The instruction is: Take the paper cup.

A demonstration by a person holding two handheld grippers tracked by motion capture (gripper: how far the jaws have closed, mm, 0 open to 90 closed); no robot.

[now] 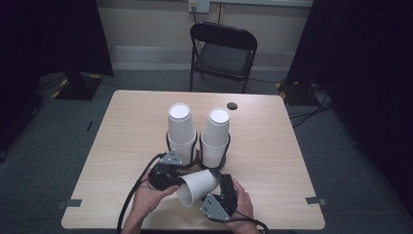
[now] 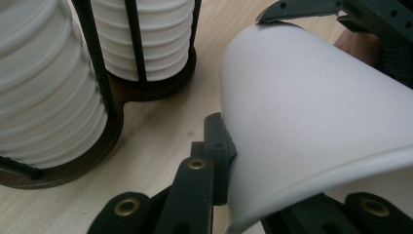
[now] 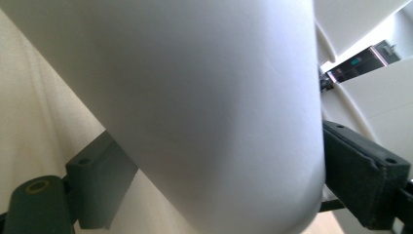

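While I'm looking down from the high view, a single white paper cup lies tilted on its side at 6 o'clock on the table, held between my left tool and right tool. Two cup stacks sit in a dark holder at 12 o'clock from it. Left gripper view: my jaws are closed on the cup's rim end. Right gripper view: jaws pinch the cup from both sides.
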